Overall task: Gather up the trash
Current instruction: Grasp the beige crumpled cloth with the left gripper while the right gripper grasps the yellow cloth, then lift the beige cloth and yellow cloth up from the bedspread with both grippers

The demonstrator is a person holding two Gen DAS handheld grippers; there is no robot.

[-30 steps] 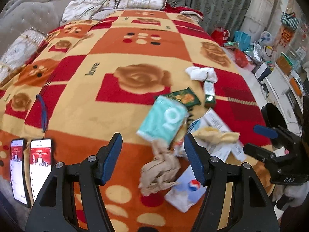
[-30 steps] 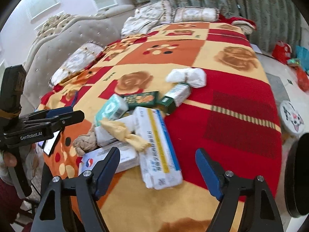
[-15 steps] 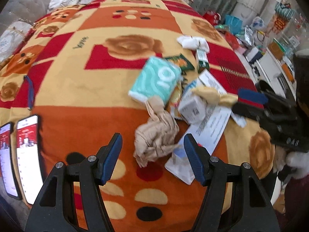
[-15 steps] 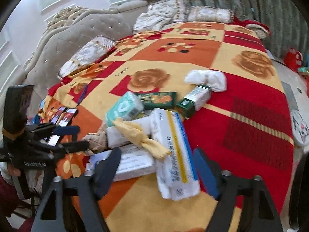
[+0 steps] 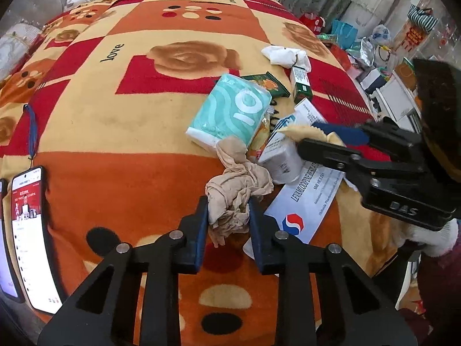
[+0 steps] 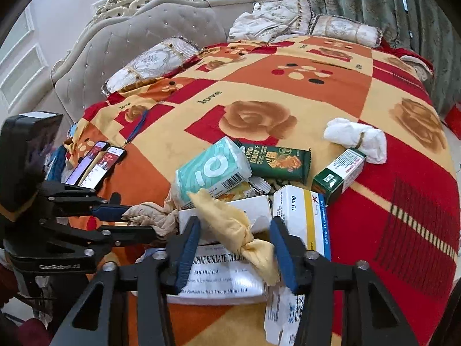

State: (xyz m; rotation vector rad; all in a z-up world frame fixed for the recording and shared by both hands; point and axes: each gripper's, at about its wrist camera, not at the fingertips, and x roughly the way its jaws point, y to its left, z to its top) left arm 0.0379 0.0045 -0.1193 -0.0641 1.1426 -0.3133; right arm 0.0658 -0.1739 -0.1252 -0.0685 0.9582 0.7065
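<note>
Bedroom with a wide bed under an orange, red and cream blanket (image 5: 115,115) with roses, pillows and green curtains behind. At far left on the blanket, two lit phones (image 5: 28,230) side by side, well apart from the litter and probably not trash.

Next, left gripper (image 5: 227,210), pointing steeply down, jaws just closed, fingers pinching the near end of a crumpled beige stocking (image 5: 239,184). Stocking not lifted, its other end touching a teal tissue pack (image 5: 233,112).

In the middle, the main heap: tissue pack leaning on a small white box, one flat white medicine box (image 6: 224,276) below, one box with a yellow stripe (image 6: 302,216) beside.

Over these boxes, right gripper (image 6: 233,230), jaws just closing, fingers on both sides of a twisted yellow rag (image 6: 222,216). Rag touching the right finger; firm pressing from both pads not possible to tell.

Further right, a dark green snack wrapper (image 6: 276,158), a small green and white box (image 6: 340,173) and a white knotted wad (image 6: 354,138), untouched, lying on the blanket.

By judgement, very early in the task: only two soft pieces taken or nearly taken, none carried away, every box, wrapper and wad left to collect. No trash bin recognised in either view.
</note>
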